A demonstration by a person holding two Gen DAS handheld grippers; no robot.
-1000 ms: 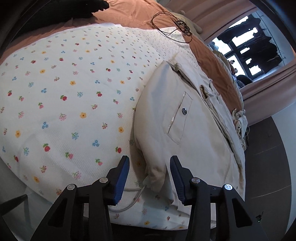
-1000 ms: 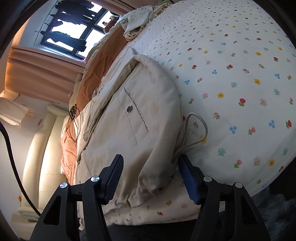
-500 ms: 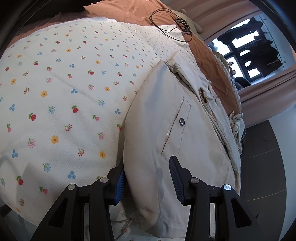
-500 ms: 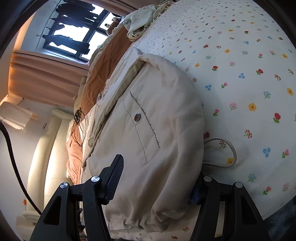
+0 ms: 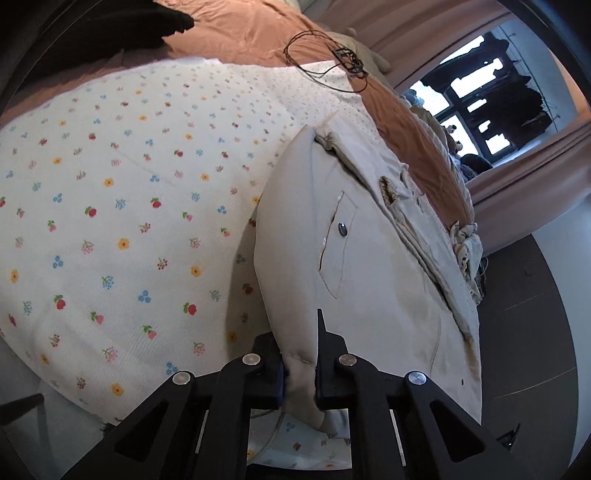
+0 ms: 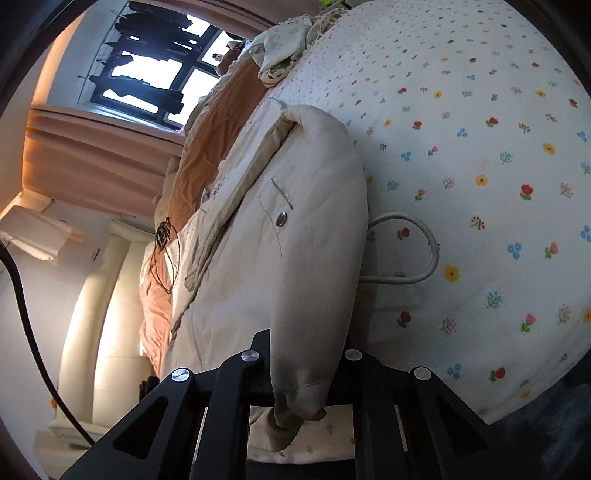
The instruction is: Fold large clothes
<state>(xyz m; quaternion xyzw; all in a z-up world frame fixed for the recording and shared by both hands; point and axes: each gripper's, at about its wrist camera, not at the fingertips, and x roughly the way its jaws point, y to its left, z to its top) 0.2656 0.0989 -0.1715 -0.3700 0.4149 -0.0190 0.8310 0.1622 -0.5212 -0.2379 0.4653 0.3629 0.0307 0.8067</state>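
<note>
Since the frames a second back, both grippers have advanced onto the near hem of the jacket and closed; earlier they stood open just short of the cloth.

Left gripper (image 5: 300,373): fingers drawn in tight, a bunched corner of the beige jacket (image 5: 369,280) pinched between them, with a tail of fabric hanging below the pinch. Right gripper (image 6: 301,373): fingers also closed on a thick fold of the jacket (image 6: 295,240) hem; the pads are hidden by the cloth, so depth of bite cannot be judged.

Jacket lies on the floral bedspread (image 5: 110,221), near edge toward the cameras, collar toward the far side by the orange blanket (image 5: 258,33). Pocket with snap button (image 5: 342,229) faces up.

Risks, as judgement:
- The padded hem is bulky; a shallow pinch may slip out when lifted, dropping one corner and skewing the fold.
- The white cord (image 6: 413,258) loops on the bedspread just right of the jacket, its ends running under the edge. Lifting may drag it along or trap it inside the fold.
- Either grip may have caught the bedspread together with the hem; cannot tell from these views.
- Uneven lift between the two hands would twist the garment.
</note>
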